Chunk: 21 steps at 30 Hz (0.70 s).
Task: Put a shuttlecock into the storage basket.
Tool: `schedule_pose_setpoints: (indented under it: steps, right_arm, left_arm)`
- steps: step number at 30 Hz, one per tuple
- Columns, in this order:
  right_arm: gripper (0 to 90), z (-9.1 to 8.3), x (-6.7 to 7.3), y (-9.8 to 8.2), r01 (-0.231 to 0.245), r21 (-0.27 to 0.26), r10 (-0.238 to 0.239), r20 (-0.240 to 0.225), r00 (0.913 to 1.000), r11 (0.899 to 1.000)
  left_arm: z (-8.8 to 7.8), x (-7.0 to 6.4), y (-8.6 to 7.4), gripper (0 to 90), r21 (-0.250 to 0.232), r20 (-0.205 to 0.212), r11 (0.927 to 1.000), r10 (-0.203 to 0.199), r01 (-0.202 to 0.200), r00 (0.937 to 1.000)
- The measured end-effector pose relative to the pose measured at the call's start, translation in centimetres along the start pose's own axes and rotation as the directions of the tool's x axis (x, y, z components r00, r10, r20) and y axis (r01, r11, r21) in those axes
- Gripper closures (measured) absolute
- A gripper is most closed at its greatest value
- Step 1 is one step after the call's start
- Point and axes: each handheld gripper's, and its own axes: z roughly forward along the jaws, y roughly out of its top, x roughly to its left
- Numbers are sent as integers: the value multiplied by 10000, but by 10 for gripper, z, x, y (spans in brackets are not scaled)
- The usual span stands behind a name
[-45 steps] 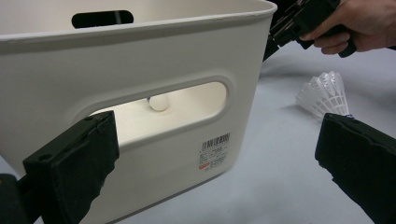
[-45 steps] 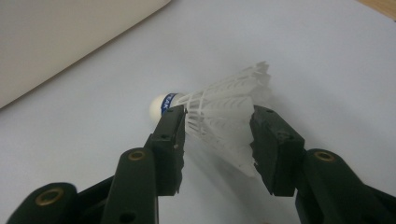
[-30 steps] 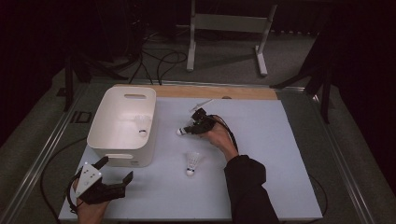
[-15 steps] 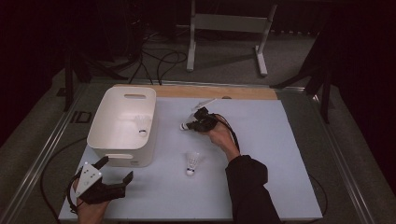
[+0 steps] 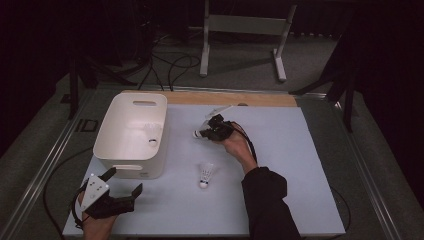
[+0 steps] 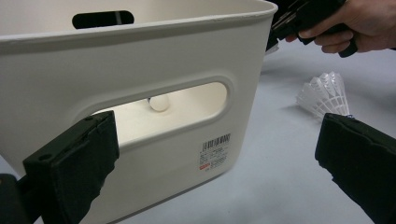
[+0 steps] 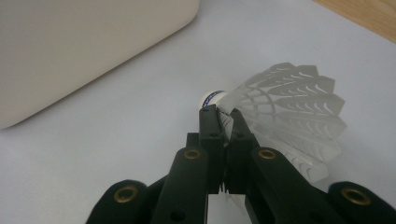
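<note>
While the right hand-held gripper (image 5: 210,131) hovers over the middle of the desk (image 5: 300,150), its jaws are pressed together on the skirt of a white shuttlecock (image 7: 285,116) — the plastic mesh is pinched just behind the cork tip, which pokes out past the jaw ends in the right gripper view. Held that way, this shuttlecock lies roughly level, its cork pointing away from the hand and its flared skirt fanning out to one side of the jaws. Just beyond the jaw tips, toward the person's left, stands the white bin (image 5: 131,132) with handle slots in its walls; inside it lies another shuttlecock (image 5: 151,134), whose round cork shows through the near slot in the left gripper view. A third shuttlecock (image 5: 205,174) rests on the desk nearer the person than the right hand-held gripper, close by but apart from it.

The left hand-held gripper (image 5: 122,187) sits at the near left edge of the desk, jaws spread wide with nothing between them — the bin's near wall is right in front of it.
</note>
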Motion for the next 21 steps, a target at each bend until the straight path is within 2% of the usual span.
schedule_pose_setpoints:
  steps: [21]
  right_arm:
    - [885,-10,5,4,169,-259,-163,207,9997,9995]
  left_arm:
    - [0,0,0,2,-12,5,10000,5,-5,10000]
